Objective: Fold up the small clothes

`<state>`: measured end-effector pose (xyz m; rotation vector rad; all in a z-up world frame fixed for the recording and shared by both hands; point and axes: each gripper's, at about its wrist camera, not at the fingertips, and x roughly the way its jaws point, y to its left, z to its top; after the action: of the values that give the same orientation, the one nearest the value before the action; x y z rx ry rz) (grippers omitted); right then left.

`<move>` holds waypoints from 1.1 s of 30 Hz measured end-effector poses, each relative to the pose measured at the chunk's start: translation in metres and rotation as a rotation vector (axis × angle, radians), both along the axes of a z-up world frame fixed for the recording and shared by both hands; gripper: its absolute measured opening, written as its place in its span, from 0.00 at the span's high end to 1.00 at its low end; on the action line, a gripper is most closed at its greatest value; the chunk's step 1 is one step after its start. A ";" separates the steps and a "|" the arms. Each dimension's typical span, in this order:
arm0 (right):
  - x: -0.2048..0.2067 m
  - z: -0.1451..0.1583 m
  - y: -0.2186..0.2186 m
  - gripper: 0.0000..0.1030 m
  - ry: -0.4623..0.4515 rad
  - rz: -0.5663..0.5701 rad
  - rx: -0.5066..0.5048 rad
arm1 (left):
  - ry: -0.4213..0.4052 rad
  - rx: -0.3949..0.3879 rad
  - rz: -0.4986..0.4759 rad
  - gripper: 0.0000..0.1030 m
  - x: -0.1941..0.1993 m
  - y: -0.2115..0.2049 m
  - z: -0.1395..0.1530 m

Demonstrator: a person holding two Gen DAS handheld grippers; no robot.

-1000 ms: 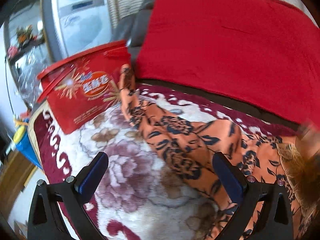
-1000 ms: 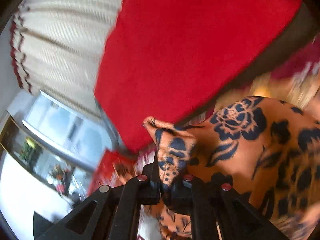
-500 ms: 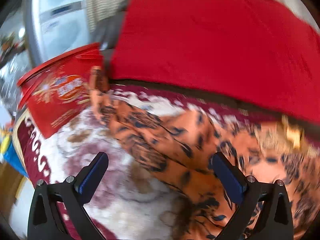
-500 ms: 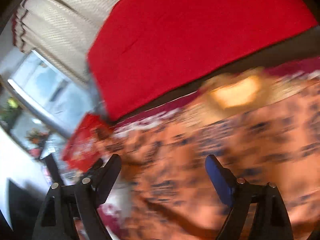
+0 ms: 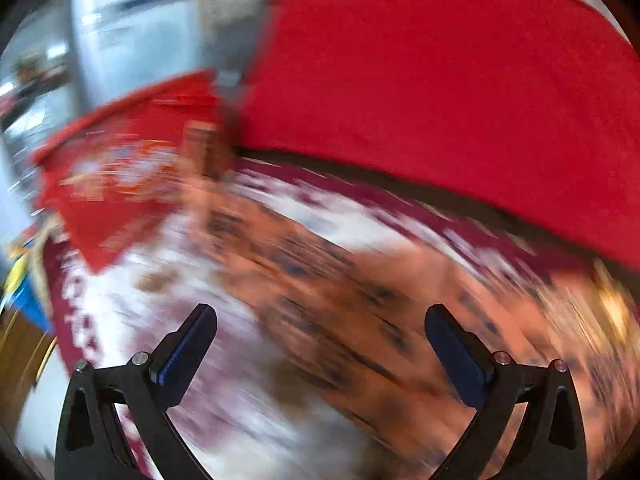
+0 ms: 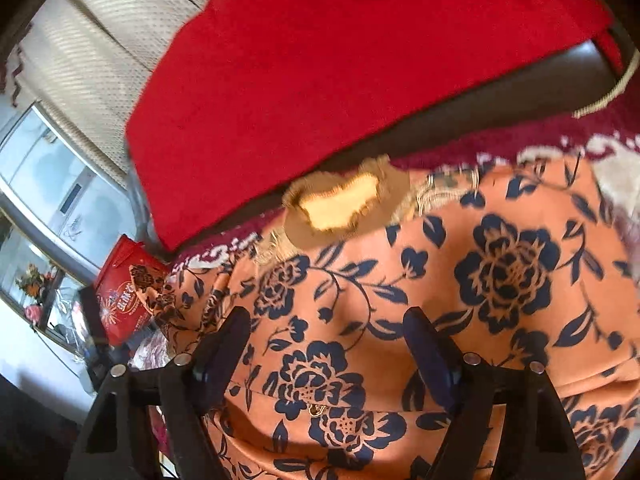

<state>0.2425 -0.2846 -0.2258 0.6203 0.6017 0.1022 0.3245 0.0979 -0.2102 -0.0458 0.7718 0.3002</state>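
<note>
With both the left gripper and the right gripper spread wide and empty over the orange flowered top lying on the patterned blanket, best pinch the long sleeve at its cuff and draw it across the body.

A domestic living room. A plush blanket with a maroon border and pale floral pattern covers the seat of a dark sofa, whose backrest at 12 o'clock is draped with a red cloth. An orange garment printed with dark blue flowers lies spread on the blanket. At 9 o'clock in the right wrist view, a red printed gift box stands at the end of the seat; beyond it are a glass-fronted cabinet and ornamental flowers. Cream textured curtains hang at 10 o'clock. The left wrist view is motion-blurred but shows the same red cloth and box.
</note>
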 end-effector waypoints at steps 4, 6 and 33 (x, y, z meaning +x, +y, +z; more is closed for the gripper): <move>-0.007 -0.006 -0.006 0.21 -0.001 0.006 0.004 | 0.048 -0.005 0.194 0.00 0.042 0.077 -0.009; -0.011 -0.009 -0.010 0.21 0.005 0.009 0.021 | 0.028 0.021 0.274 0.00 0.055 0.103 -0.011; -0.027 -0.009 -0.048 0.21 -0.096 -0.122 0.090 | -0.184 -0.042 -0.608 0.94 -0.009 -0.135 0.097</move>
<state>0.2158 -0.3327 -0.2346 0.7338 0.4674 0.0445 0.3154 -0.0371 -0.1134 0.1195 0.5761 -0.2950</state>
